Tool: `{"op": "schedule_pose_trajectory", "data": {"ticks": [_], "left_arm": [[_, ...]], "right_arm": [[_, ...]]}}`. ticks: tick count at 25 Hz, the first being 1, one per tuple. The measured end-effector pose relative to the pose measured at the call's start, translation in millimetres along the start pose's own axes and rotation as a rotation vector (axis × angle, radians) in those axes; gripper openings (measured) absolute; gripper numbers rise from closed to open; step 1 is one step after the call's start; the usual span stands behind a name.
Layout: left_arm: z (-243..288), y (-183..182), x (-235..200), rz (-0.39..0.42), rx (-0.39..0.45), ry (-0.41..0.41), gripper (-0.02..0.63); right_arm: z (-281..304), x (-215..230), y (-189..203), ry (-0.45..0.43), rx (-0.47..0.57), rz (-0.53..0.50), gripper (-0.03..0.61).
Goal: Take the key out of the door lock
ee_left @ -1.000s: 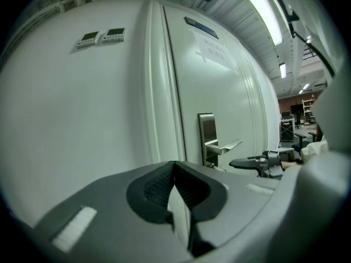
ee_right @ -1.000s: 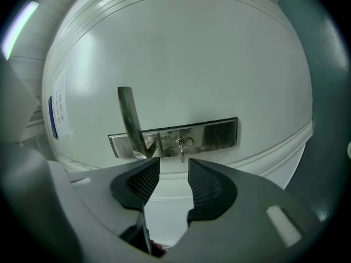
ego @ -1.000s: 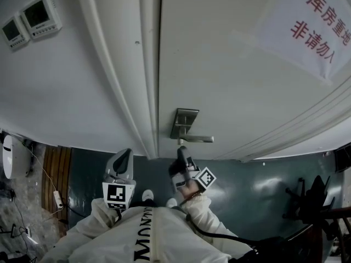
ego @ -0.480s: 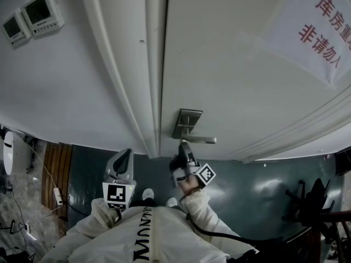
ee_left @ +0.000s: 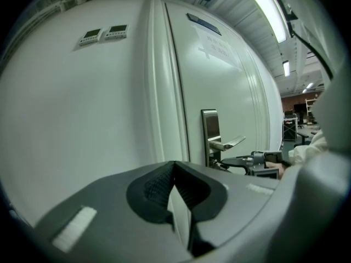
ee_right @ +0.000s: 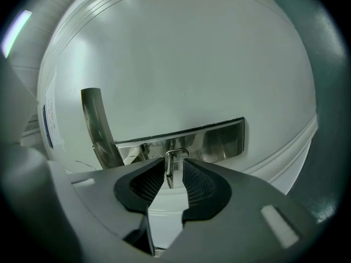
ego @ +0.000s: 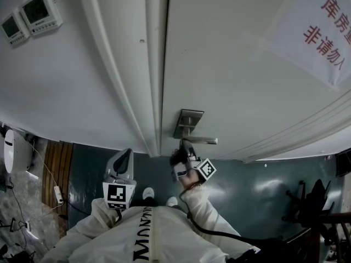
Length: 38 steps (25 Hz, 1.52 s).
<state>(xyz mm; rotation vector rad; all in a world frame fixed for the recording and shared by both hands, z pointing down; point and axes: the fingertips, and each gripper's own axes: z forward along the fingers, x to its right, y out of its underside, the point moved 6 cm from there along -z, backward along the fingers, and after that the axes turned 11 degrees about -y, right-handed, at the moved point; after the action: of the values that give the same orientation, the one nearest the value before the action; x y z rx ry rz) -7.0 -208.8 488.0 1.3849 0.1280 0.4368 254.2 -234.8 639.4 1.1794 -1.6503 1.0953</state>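
The key (ee_right: 176, 156) sticks out of the steel lock plate (ee_right: 219, 138) under the lever handle (ee_right: 97, 129) on the white door. My right gripper (ee_right: 174, 171) reaches up to it, and its jaws are closing with the key between the pads; a thin gap still shows beside the key. In the head view the right gripper (ego: 184, 146) sits just below the lever handle (ego: 201, 140) and lock plate (ego: 188, 122), hiding the key. My left gripper (ego: 124, 159) hangs back to the left, away from the door, shut and holding nothing (ee_left: 174, 166).
Two wall control panels (ego: 30, 14) are mounted left of the door frame (ego: 149, 64). A paper sign with red characters (ego: 324, 33) hangs on the door at upper right. Dark chairs (ego: 312, 201) stand on the green floor to the right.
The right gripper has crept up closer to the lock plate under the lever. The left gripper has stayed where it was.
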Motion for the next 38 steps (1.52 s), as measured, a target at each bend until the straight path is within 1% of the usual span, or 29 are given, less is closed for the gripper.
{"op": "schedule_pose_trajectory", "data": {"ticks": [3,5,7,10,18,28,38], "left_arm": [[-0.3,0.0,0.0,-0.003,0.0,-0.003,0.0],[-0.4,0.1,0.4,-0.003,-0.001,-0.003,0.0],[-0.7,0.2,0.6,-0.004,-0.002,-0.004,0.0],[-0.5,0.2,1.3,-0.005,-0.003,-0.005,0.0],[-3.8,1.1,9.4,-0.004,-0.007,0.004,0.0],[-14.5,-0.6,8.6,0.002,0.001,-0.007,0.0],[-21.6,2.4,8.5,0.001,-0.005,-0.008,0.0]], "right_arm": [[4.2,0.2,0.8,0.003,-0.003,0.001,0.095],[5.5,0.0,2.1,0.006,-0.007,0.003,0.069],[6.0,-0.2,1.9,0.001,-0.013,0.0,0.061],[7.3,-2.2,0.9,0.005,-0.023,-0.02,0.031],[8.3,-5.4,1.8,0.032,-0.028,-0.062,0.025],[7.7,-7.1,2.7,0.055,-0.017,-0.062,0.023],[6.4,-8.8,4.1,0.055,-0.015,-0.076,0.023]]}}
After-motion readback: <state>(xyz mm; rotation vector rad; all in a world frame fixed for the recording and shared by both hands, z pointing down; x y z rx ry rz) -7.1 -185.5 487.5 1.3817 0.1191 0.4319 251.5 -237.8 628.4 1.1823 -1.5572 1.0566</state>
